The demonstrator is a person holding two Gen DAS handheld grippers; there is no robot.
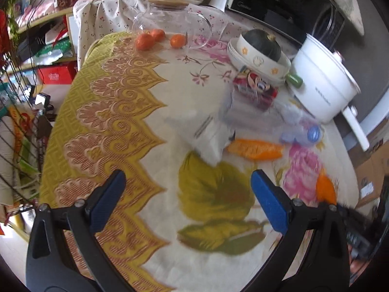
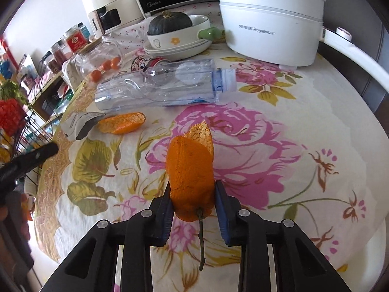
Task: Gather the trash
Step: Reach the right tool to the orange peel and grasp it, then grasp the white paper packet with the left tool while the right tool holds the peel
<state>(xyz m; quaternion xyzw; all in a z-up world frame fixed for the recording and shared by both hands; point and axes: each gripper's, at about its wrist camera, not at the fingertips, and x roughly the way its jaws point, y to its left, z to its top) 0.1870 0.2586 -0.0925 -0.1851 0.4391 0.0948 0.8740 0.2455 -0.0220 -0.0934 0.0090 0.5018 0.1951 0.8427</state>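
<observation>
My right gripper (image 2: 193, 192) is shut on a large orange peel (image 2: 190, 170) with a stem, held above the floral tablecloth; the peel also shows in the left wrist view (image 1: 325, 188). A second orange peel (image 2: 121, 123) (image 1: 255, 149) lies on the table beside a torn white wrapper (image 2: 80, 124) (image 1: 206, 136). An empty clear plastic bottle (image 2: 160, 87) with a blue cap (image 1: 313, 132) lies on its side behind them. My left gripper (image 1: 188, 189) is open and empty above the table, short of the wrapper.
A white electric pot (image 2: 269, 22) stands at the back right. A bowl (image 2: 180, 37) holding a dark squash (image 2: 169, 23) sits on plates. A red can (image 1: 255, 90), a glass jar (image 1: 170, 22) and small oranges (image 1: 144, 41) lie further back. The table edge (image 1: 60, 126) is at left.
</observation>
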